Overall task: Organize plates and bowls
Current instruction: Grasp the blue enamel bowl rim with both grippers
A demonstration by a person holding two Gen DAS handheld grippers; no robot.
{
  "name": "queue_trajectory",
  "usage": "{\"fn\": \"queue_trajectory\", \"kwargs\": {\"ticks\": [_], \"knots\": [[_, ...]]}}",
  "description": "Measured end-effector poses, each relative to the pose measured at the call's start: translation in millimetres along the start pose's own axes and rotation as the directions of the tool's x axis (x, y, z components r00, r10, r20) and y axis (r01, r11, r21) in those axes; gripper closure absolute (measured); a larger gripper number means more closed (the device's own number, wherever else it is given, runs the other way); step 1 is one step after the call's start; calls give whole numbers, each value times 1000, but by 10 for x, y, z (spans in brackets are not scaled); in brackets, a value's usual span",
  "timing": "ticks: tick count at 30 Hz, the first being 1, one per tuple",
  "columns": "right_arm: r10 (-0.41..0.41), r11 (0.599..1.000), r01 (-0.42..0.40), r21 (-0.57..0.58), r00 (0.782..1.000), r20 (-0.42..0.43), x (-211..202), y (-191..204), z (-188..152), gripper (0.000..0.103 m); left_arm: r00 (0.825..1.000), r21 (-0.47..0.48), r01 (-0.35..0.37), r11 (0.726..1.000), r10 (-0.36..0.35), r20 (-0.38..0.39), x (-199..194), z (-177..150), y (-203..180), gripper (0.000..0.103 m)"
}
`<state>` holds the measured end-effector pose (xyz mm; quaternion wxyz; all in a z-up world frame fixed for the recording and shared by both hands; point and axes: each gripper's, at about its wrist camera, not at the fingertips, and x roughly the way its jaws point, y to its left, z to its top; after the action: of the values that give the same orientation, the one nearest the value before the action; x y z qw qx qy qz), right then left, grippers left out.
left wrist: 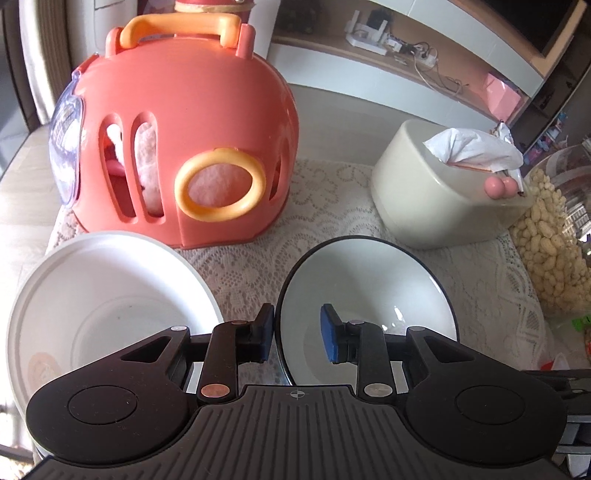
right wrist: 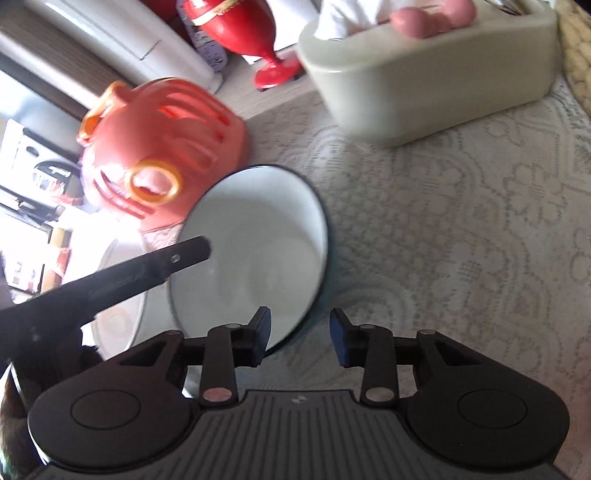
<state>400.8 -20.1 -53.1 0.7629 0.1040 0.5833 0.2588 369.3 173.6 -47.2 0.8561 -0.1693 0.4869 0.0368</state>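
A white bowl with a dark rim point(left wrist: 369, 288) sits on the lace cloth; it also shows in the right wrist view point(right wrist: 255, 251). A plain white bowl point(left wrist: 103, 295) sits to its left, seen partly in the right wrist view point(right wrist: 122, 317). My left gripper point(left wrist: 297, 332) is open, its fingers astride the dark-rimmed bowl's left rim, one pad inside and one outside. The left gripper's finger point(right wrist: 177, 258) shows over that bowl in the right wrist view. My right gripper point(right wrist: 299, 334) is open and empty, just right of the bowl's near edge.
A coral plastic carrier with orange handle point(left wrist: 181, 147) stands behind the bowls. A cream tissue box point(left wrist: 443, 192) stands at the right, a jar of peanuts point(left wrist: 550, 243) beside it. A red vase point(right wrist: 236, 33) stands further back.
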Motion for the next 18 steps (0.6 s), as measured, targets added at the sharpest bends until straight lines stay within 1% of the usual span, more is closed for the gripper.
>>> {"fn": "queue_trajectory", "kwargs": {"ticks": [2,4,5,7,11,13,18], "knots": [[-53,997,55,-58,997,49,-123,90,-25,68,1000,-5,30,1000,-30,-9,-50,-21,-22,70],[-87,990,98,-102,991,105,-261,135,-37,68,998,2,60,998,-60,-25,-69,-47,-92,70],[-96,988,110,-110,987,128,-331,129,-35,67,997,7,75,997,-74,-31,-68,-62,-126,70],[-103,987,120,-107,984,147,-416,78,-34,66,996,14,89,996,-88,-33,-46,-92,-189,70],[-94,993,101,-58,988,120,-401,-126,-34,65,993,17,110,994,-109,-38,-4,-143,-230,67],[-93,995,96,-29,991,98,-352,-207,-60,65,991,4,121,993,-120,-55,46,-169,-214,67],[-72,997,70,46,996,53,-171,-353,-93,65,988,-38,142,989,-144,-59,130,-178,-155,67]]}}
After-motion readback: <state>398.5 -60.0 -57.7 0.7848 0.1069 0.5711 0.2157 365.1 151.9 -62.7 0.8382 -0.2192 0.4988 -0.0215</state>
